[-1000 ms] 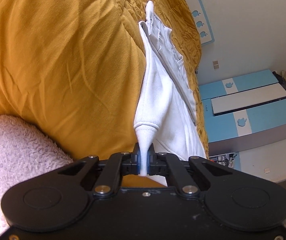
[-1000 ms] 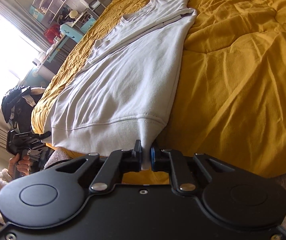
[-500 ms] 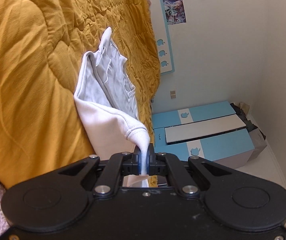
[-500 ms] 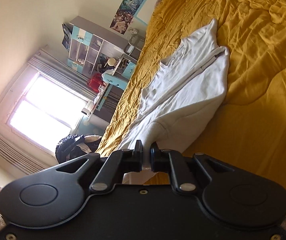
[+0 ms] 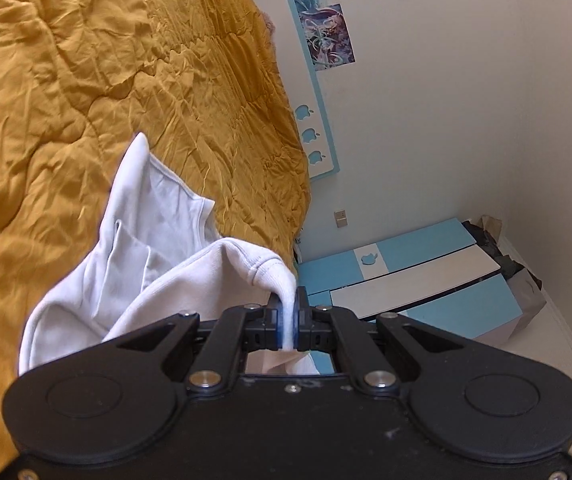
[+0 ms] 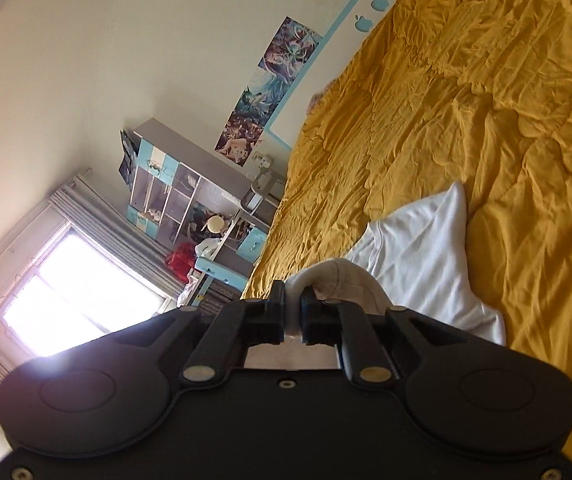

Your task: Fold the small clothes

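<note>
Both the left gripper [image 5: 287,312] and right gripper [image 6: 293,310] have their fingers clamped on the white garment's [image 5: 154,240] hem, apparently lifted above the mustard bedspread [image 5: 86,80], its far end resting there.

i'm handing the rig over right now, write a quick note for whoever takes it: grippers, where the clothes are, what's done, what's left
Left gripper: jaws shut on the ribbed hem of the white sweatshirt.
Right gripper: jaws shut on the other hem corner of the same garment.
Where things are: the hem end is lifted off the yellow quilt and curls toward the neck end; the collar and shoulder part lies on the bed.
Done: both hem corners gripped, bottom half raised for the fold.
Left: carry the hem over to the shoulders, lay it flat, release both jaws, then probably fold once more.
</note>
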`<action>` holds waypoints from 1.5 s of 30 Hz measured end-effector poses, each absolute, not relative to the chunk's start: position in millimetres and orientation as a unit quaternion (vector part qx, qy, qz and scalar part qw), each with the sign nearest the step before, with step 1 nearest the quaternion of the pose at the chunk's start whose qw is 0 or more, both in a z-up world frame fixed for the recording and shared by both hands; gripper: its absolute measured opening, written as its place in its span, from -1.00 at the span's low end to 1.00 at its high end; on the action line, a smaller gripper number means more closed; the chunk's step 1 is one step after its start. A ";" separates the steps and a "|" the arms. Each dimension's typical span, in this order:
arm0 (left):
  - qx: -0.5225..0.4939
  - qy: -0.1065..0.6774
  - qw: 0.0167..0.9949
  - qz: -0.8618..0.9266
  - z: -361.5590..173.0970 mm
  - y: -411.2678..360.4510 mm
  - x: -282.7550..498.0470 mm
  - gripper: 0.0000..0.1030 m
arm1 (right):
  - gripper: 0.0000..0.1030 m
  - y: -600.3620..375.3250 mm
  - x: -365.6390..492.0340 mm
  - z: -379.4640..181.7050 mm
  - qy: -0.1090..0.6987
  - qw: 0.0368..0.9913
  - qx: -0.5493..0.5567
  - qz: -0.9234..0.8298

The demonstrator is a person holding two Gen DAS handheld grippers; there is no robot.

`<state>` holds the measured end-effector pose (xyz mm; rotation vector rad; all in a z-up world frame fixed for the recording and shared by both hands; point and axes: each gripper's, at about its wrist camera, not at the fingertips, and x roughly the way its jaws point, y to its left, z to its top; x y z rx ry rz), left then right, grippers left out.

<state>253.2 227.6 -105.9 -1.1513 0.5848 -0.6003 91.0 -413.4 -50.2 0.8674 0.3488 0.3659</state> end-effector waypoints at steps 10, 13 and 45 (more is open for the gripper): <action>-0.534 0.284 0.776 -0.179 -137.4 238.3 379.6 -0.34 | -0.17 -438.6 254.8 -73.2 0.191 0.895 0.403 0.018; -0.525 0.296 0.774 -0.195 -139.2 245.1 352.2 -0.34 | 0.05 -448.6 238.8 -82.4 0.173 0.876 0.447 0.045; -0.539 0.356 0.762 -0.038 -195.1 202.6 255.8 -0.47 | 0.07 -385.6 107.1 -153.7 0.254 0.784 0.559 -0.089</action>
